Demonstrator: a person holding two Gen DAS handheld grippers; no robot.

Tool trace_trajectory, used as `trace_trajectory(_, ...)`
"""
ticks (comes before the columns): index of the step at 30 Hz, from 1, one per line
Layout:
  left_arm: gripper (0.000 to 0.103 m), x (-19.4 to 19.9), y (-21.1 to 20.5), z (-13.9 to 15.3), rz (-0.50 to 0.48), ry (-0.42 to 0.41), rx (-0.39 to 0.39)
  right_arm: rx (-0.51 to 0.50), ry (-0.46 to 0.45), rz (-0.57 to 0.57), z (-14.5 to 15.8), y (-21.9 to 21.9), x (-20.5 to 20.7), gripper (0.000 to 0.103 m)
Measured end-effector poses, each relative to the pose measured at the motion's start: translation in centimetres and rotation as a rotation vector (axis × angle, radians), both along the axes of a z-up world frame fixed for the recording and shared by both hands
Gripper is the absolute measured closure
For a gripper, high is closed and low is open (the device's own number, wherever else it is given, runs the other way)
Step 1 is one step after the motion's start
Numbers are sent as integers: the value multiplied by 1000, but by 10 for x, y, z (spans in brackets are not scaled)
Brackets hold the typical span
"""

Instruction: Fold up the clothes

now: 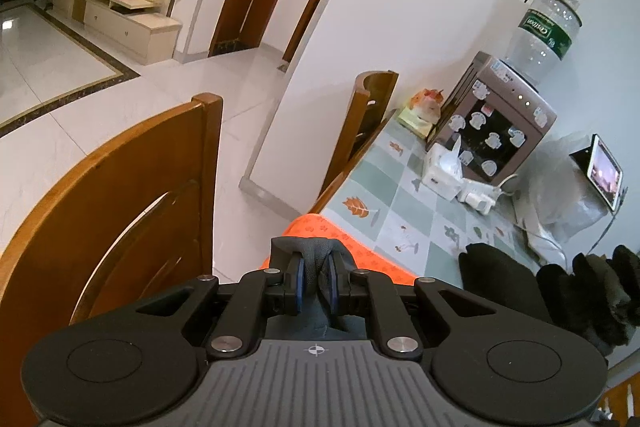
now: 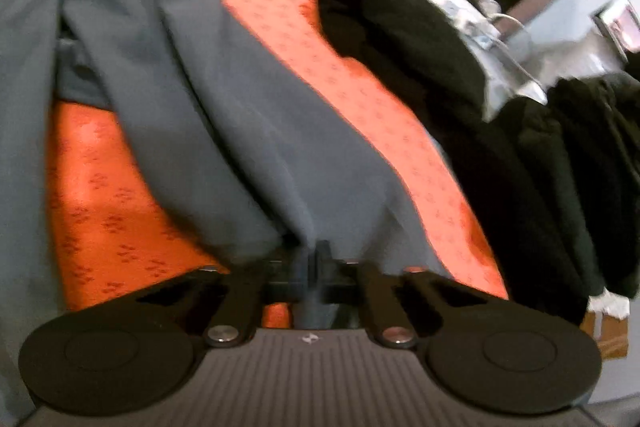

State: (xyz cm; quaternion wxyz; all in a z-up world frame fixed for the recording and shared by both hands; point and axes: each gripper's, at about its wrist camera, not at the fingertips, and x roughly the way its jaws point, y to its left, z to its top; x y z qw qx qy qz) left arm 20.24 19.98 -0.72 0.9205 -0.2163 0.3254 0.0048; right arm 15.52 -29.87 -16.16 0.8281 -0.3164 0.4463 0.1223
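- The left gripper [image 1: 316,277] has its blue-padded fingers [image 1: 298,277] clamped on a bunched fold of the grey-blue soft fabric garment [image 1: 318,255], held above the near edge of the tabletop.
- The right gripper [image 2: 318,259] has its fingers pressed together on an edge of the same grey-blue garment [image 2: 224,131]; the pinch itself is blurred, but cloth runs straight into the closed tips.
- In the right wrist view the garment hangs in long loose drapes between the two grips, over the orange patterned cloth [image 2: 120,211] that covers this part of the tabletop.
- It is lifted rather than laid flat, and no neat crease or squared edge shows anywhere on it.
- My judgement: the fold of this piece is at an early stage, with the cloth picked up at two points and still to be spread, doubled over and set down.
- A heap of dark, nearly black clothes [image 2: 540,155] lies on the tabletop beside the orange cloth, rumpled and unfolded, so more work seems to wait after this garment.
- No finished, folded stack is visible in either view.
- At the far end of the checked tabletop [image 1: 400,195] stands a countertop water dispenser with a clear bottle [image 1: 496,123], well apart from the clothes.
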Motion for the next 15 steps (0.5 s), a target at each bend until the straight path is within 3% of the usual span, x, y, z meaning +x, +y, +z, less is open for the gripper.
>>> trace_trajectory(4, 89, -20, 1, 9, 7, -16, 0, 58, -99, -66, 31, -14, -12, 100)
trace_trajectory(8, 89, -51, 4, 16, 15, -22, 1, 138, -127, -105, 79, -30, -41, 100)
trace_trajectory(11, 89, -80, 7, 21, 13, -22, 12, 200, -70, -102, 111, -40, -71, 100)
trace_trajectory(15, 89, -125, 9, 38, 32, -19, 31, 294, 74, -107, 147, -49, -111, 100)
